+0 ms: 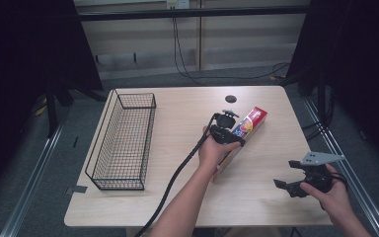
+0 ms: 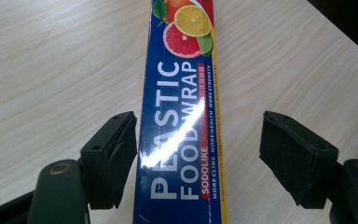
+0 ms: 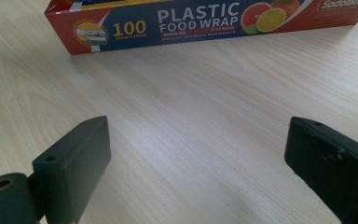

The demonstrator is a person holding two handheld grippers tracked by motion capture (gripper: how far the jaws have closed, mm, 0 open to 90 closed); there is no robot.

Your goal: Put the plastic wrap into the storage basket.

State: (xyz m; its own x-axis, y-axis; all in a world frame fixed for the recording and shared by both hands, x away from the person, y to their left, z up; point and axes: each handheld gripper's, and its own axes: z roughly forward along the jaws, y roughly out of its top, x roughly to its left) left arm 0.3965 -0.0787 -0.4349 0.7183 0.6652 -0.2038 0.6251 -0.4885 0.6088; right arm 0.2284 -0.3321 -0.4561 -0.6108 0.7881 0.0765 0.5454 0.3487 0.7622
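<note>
A long blue and red box of plastic food wrap (image 1: 249,124) lies diagonally on the wooden table (image 1: 177,197), right of centre. My left gripper (image 1: 227,132) hovers over its middle, open, with one jaw on each side of the box (image 2: 182,135) and a gap on both sides. The left gripper's midpoint (image 2: 198,154) sits above the printed lettering. My right gripper (image 1: 296,181) is open near the table's front right, its jaws apart over bare wood (image 3: 198,158). The box's side (image 3: 200,21) lies beyond it.
A black wire basket (image 1: 123,140) stands empty on the table's left side. A round dark cable hole (image 1: 231,98) is at the back of the table. A black cable (image 1: 177,173) trails from the left gripper toward the front edge.
</note>
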